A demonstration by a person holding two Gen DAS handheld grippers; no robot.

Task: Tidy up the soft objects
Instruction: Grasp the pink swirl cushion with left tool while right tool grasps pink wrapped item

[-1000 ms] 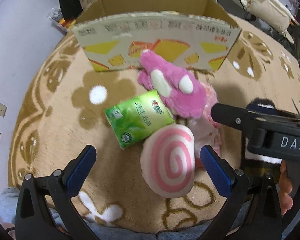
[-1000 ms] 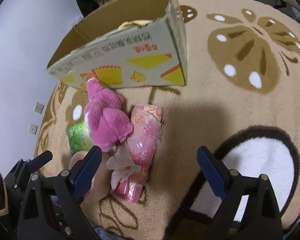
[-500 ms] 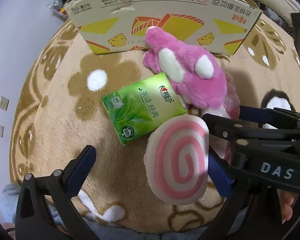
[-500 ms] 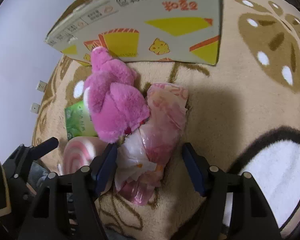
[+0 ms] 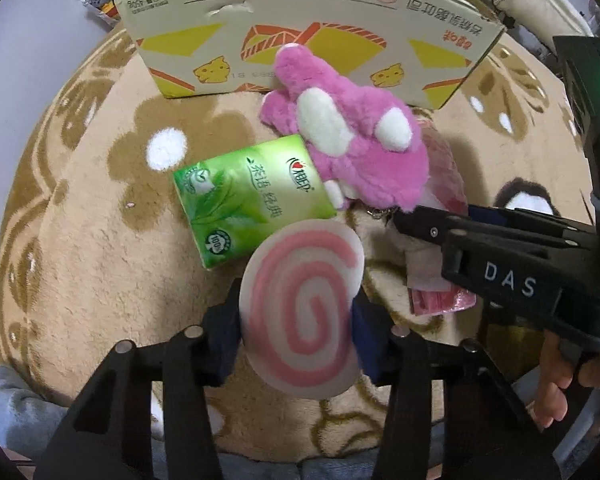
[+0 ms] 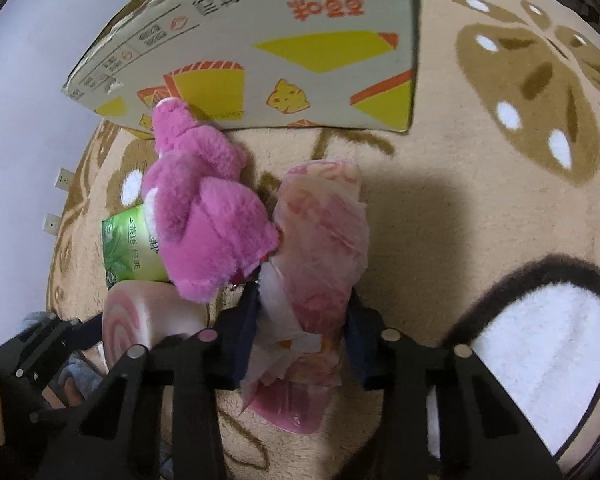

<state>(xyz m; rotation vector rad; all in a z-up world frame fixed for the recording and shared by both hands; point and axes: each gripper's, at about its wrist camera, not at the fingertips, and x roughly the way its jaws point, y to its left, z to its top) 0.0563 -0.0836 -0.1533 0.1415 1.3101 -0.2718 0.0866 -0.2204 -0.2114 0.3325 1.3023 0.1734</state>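
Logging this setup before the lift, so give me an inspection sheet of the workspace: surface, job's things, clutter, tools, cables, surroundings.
Surface: beige patterned rug.
Job's things: swirl cushion, pink wrapped pack, pink plush and green tissue pack lie bunched before the cardboard box; plush overlaps the tissue pack.
Clutter: nothing seen on the rug.
Tools: left tool has just closed on the swirl cushion; right tool has just closed on the pink wrapped pack.
Cables: nothing seen.
Surroundings: pale wall with sockets.

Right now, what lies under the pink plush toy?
The pink plush toy overlaps an edge of the green tissue pack and the pink plastic bag; anything else beneath it is covered.
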